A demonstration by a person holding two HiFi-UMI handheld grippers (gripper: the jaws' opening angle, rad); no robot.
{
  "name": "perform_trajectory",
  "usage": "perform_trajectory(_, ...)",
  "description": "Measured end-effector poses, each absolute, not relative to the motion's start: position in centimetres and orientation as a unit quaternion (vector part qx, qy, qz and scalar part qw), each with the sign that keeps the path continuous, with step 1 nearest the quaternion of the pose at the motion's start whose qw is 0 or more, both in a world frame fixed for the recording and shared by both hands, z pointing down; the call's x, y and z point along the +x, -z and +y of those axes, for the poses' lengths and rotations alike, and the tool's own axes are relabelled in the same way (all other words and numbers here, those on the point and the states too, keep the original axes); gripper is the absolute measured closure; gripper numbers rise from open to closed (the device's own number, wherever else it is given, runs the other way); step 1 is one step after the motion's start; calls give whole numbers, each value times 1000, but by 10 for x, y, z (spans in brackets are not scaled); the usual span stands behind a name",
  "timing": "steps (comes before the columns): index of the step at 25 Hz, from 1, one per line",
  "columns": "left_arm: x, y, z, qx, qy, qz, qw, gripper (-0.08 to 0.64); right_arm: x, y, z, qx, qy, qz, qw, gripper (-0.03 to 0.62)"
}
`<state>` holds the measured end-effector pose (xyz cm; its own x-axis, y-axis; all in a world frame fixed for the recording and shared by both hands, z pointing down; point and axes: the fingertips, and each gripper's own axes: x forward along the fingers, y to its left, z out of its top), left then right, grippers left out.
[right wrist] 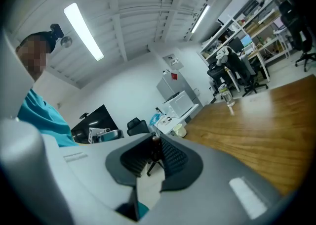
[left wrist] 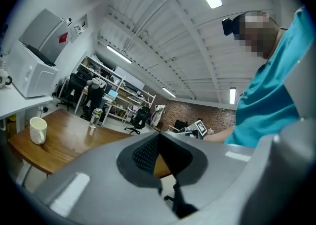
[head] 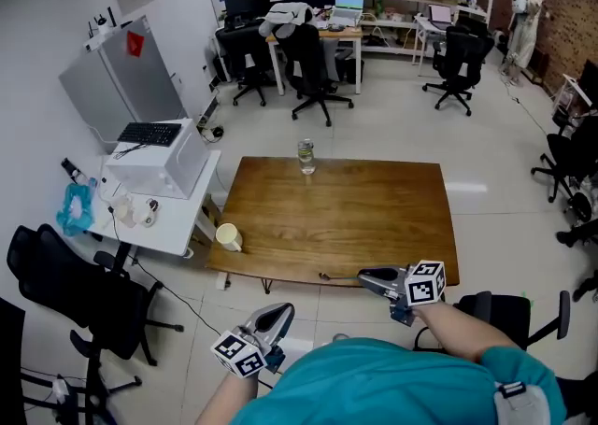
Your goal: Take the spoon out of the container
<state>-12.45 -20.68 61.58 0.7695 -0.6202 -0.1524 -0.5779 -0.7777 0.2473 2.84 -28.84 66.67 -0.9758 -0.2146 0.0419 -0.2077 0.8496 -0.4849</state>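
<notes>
A cream cup [head: 228, 237] stands at the front left corner of the wooden table [head: 374, 218]; it also shows in the left gripper view [left wrist: 38, 130] and the right gripper view [right wrist: 179, 130]. My right gripper [head: 372, 278] hovers at the table's front edge, shut on a thin dark spoon [head: 336, 276] that sticks out to the left, well clear of the cup. In the right gripper view the spoon's end [right wrist: 155, 143] sits pinched between the pads. My left gripper [head: 277, 317] hangs below the table's front edge, over the floor, jaws together and empty.
A glass jar [head: 306, 156] stands at the table's far edge. A white side desk [head: 168, 218] with a microwave is at the left. Black office chairs stand at the near left [head: 84, 297] and near right [head: 523, 316].
</notes>
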Motion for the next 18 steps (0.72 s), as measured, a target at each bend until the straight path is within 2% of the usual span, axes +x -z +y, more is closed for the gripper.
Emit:
perform_trajectory(9,-74,-611,-129,951,114,-268,99,562,66,-650,-206,-150,252,956,26,545)
perform_trajectory(18,70,-617,-76,971,94,-205,78,563,222,-652,-140,-211,223,950,57,545)
